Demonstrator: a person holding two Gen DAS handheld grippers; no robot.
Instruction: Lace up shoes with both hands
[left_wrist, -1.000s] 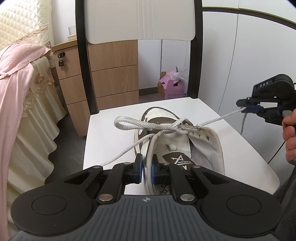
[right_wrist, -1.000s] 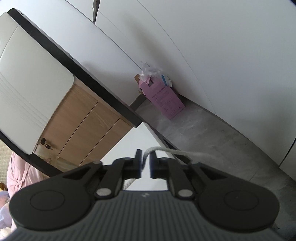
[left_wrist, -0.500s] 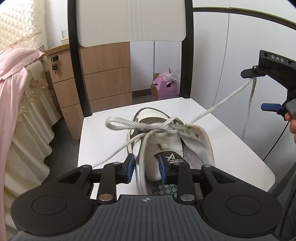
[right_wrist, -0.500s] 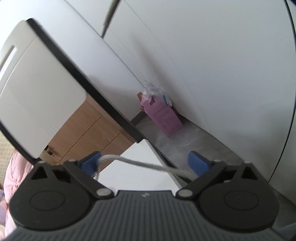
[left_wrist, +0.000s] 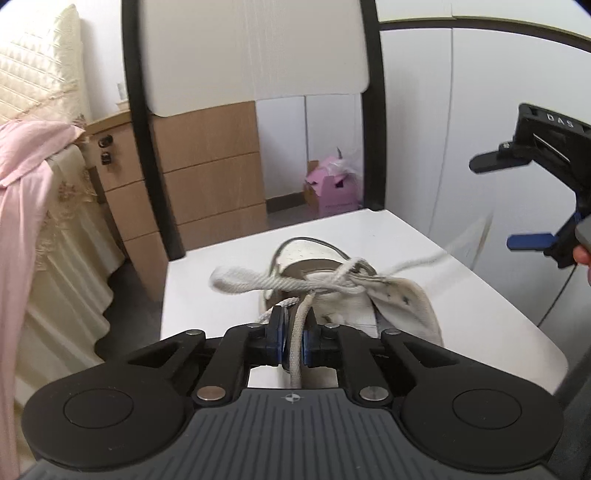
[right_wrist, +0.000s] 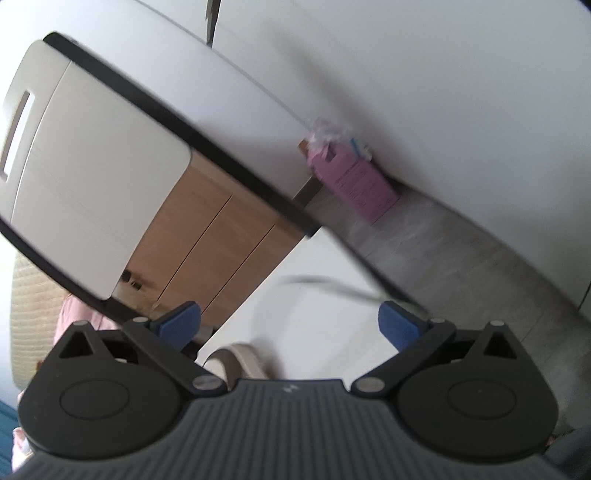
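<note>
Right gripper (right_wrist: 290, 323) has dropped the lace (left_wrist: 297, 343).

the right gripper (right_wrist: 290, 325) stands wide open, its blue pads (right_wrist: 399, 325) far apart with nothing between them. a blurred lace (right_wrist: 332, 286) arcs across the white chair seat (right_wrist: 314, 325) just beyond the pads, touching neither. a pale curved edge (right_wrist: 240, 360) shows near the gripper body, too blurred to tell what it is. the chair back (right_wrist: 85, 184) tilts across the left, wood drawers (right_wrist: 221, 229) behind it. a pink box (right_wrist: 354, 181) sits on the grey floor (right_wrist: 443, 258) by the white wall (right_wrist: 443, 92).
</note>
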